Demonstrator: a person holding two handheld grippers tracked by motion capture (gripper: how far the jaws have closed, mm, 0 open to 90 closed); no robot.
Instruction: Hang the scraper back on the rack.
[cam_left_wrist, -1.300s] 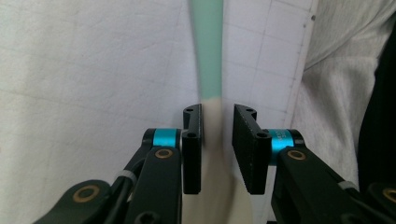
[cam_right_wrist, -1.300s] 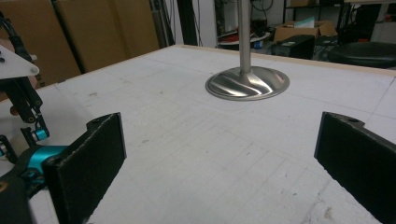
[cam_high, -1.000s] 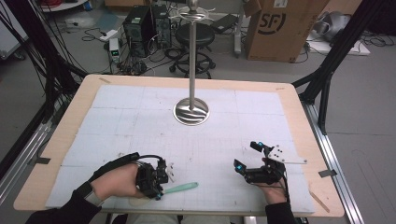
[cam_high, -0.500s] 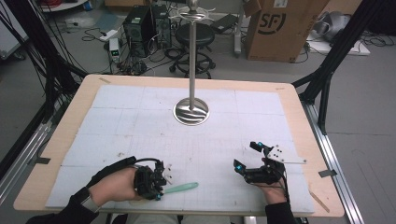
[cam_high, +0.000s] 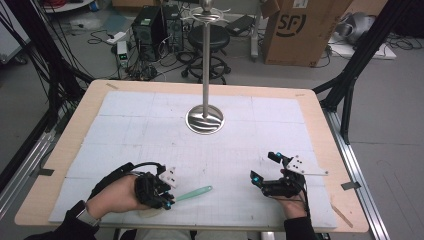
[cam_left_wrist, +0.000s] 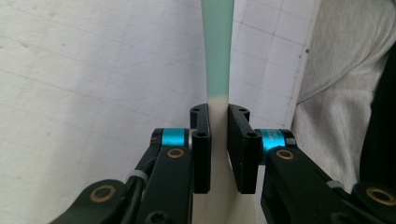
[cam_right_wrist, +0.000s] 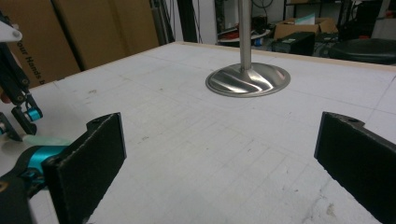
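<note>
Green-and-cream spatula sits clenched between the left tongs, its green end reaching past them over the surface. Well apart, the right tongs gape released, facing the metal stand.

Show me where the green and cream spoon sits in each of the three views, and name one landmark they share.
High view: the spoon lies low and left of centre, its cream end between the jaws of the left gripper.
Left gripper view: it runs up the middle from between the shut jaws to the top edge.
Right gripper view: its pale green tip shows at the far left edge.
Shared landmark: the white gridded mat under the spoon.
</note>
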